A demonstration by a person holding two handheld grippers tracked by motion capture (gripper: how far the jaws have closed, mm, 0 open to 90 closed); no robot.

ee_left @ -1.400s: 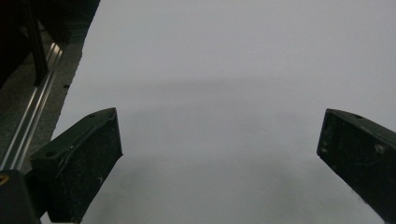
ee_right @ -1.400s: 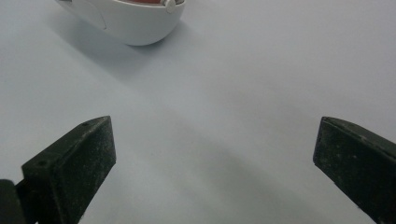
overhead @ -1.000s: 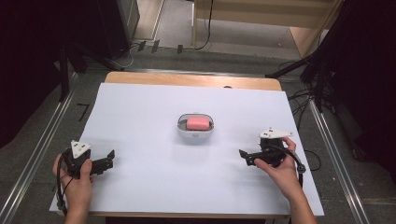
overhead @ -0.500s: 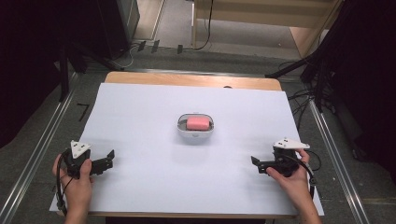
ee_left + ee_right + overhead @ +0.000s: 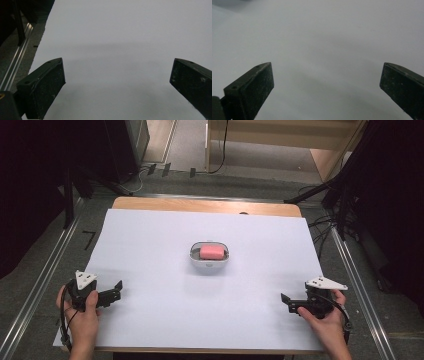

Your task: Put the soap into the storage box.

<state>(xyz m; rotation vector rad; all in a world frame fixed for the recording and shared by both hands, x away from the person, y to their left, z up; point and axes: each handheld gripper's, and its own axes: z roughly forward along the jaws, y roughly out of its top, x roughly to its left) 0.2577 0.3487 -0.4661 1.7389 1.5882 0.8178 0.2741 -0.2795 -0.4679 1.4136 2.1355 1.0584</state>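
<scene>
Nearest the person, at the front edge of the table (image 5: 150,330), both hands rest low with nothing in them. The left gripper (image 5: 116,291) sits at the near left corner of the white sheet, its jaws spread wide and empty; in the left gripper view the left gripper (image 5: 117,82) looks along bare white surface between the two black pads. The right gripper (image 5: 286,303) lies at the near right corner, just as wide and just as empty, and in the right gripper view the right gripper (image 5: 325,82) again frames nothing but plain sheet. Farther out, at the middle of the table and well apart from both tools, stands a small pale dish (image 5: 210,265) with a pink block (image 5: 212,252) lying inside it, flat and wholly within the rim. Judging from this layout, the block is already seated in the dish and neither claw is reaching for it, so the placing looks finished and the hands seem parked at rest; if anything is left, it would be lifting the block out, which has not begun.
</scene>
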